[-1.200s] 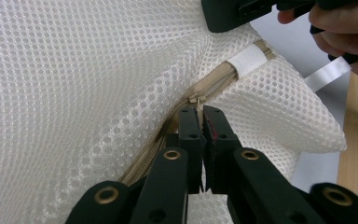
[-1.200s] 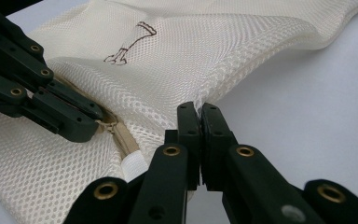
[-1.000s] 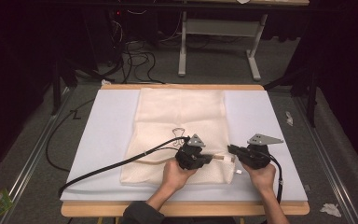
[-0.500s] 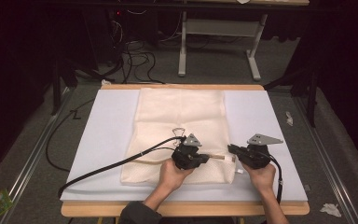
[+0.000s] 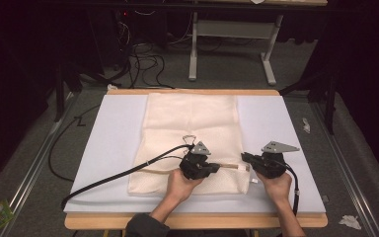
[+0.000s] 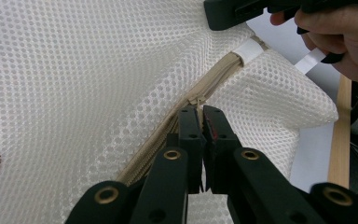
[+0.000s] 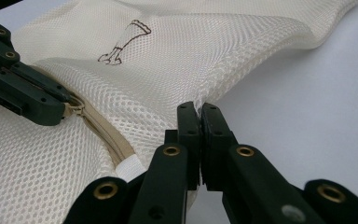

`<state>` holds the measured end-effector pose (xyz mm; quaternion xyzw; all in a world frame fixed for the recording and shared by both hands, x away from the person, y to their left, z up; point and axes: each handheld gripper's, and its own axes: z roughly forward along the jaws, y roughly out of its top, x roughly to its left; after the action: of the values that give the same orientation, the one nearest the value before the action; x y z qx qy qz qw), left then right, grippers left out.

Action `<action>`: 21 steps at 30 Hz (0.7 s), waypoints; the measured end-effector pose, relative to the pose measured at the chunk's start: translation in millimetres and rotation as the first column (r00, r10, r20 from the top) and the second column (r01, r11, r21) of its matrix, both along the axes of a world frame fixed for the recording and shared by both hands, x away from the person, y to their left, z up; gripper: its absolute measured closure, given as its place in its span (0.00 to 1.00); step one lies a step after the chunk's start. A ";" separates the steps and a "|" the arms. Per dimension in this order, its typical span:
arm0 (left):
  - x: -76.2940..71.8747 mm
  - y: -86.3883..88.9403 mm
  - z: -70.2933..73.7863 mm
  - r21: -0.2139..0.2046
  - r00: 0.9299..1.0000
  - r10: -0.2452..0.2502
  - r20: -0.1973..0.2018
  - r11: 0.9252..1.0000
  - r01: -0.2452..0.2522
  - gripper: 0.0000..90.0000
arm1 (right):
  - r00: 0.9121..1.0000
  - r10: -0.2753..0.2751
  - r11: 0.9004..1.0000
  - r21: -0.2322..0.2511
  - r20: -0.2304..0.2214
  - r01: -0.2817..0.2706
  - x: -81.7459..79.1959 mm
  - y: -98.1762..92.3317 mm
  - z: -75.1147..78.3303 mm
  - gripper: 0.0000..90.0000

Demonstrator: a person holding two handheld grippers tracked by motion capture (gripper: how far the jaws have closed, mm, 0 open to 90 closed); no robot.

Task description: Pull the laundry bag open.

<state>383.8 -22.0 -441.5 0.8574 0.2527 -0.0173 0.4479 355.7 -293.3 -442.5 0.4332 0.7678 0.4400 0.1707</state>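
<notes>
I've got a cream mesh laundry bag (image 6: 98, 70), soft perforated cloth, with a woven beige zipper tape (image 6: 214, 77); matt black plastic jaws carry brass-looking rivets; the table mat (image 5: 113, 138) looks smooth and matt.

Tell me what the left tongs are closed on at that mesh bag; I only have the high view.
Observer: In the left gripper view, the left tongs are shut on the zipper pull of the cream mesh laundry bag.
Operator: And the right tongs?
Observer: The right gripper view shows the right tongs pinching the bag's stitched edge, just beside the zipper's end.
Operator: What marks that end?
Observer: A white fabric tab covers it, a short way ahead of the pull.
</notes>
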 end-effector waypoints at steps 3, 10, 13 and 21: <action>0.1 0.6 0.5 -0.004 1.000 -0.001 0.002 1.000 0.001 0.97 | 1.000 0.004 1.000 0.003 0.001 -0.004 0.3 -0.4 0.5 0.99; 2.7 4.2 -2.9 -0.003 1.000 0.008 -0.010 1.000 -0.008 0.97 | 1.000 -0.002 1.000 -0.004 -0.012 0.002 1.8 -1.7 -0.5 0.99; 7.8 4.4 -2.0 -0.014 1.000 0.009 -0.029 1.000 -0.010 0.97 | 1.000 -0.005 1.000 0.000 -0.017 0.005 1.4 -2.4 0.9 0.99; 3.5 9.0 0.9 0.009 1.000 0.012 0.017 1.000 -0.012 0.97 | 1.000 0.001 1.000 0.003 -0.023 -0.001 3.3 -3.4 2.5 0.99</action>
<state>387.3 -13.1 -440.7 0.8582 0.2540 -0.0064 0.4460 359.0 -296.7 -440.0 0.4380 0.7695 0.4361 0.1610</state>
